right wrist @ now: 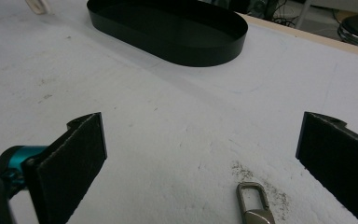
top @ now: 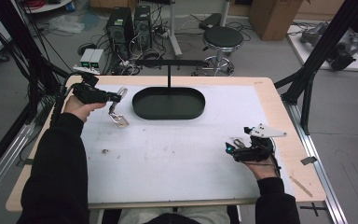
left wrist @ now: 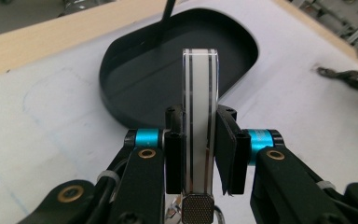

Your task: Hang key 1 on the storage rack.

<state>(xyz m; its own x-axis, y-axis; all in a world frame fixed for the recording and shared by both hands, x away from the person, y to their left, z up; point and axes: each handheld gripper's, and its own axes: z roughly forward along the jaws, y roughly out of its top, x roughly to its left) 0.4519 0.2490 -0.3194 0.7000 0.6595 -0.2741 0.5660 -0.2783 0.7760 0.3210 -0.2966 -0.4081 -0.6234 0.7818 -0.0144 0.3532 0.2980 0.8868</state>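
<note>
While my left gripper (left wrist: 200, 154) clamps it between its pads, the strap (left wrist: 200, 121) stands up from the jaws as a flat, glossy band, clear at the edges with pale and dark stripes down its length. From the high view it hangs as a loop (top: 121, 93) at the far left of the table, with a metal clasp (top: 120, 120) dangling below it over the mat. A knurled metal end piece (left wrist: 198, 208) sits at the base of the strap, just under the pads.

Just right of that, the black oval tray (top: 142, 111) has a low, smooth wall and a thin post (top: 169, 77) rising from it to a crossbar.

My right gripper (right wrist: 200, 149) sits at the near right with its jaws spread wide, gripping nothing; its pads (right wrist: 81, 154) are flat black with a fine grain. Between them on the mat lies a brass-coloured snap hook (right wrist: 253, 203), beside a patch of grit.

The mat (top: 177, 154) is white and scuffed, on a pale wooden table (top: 279, 116).
</note>
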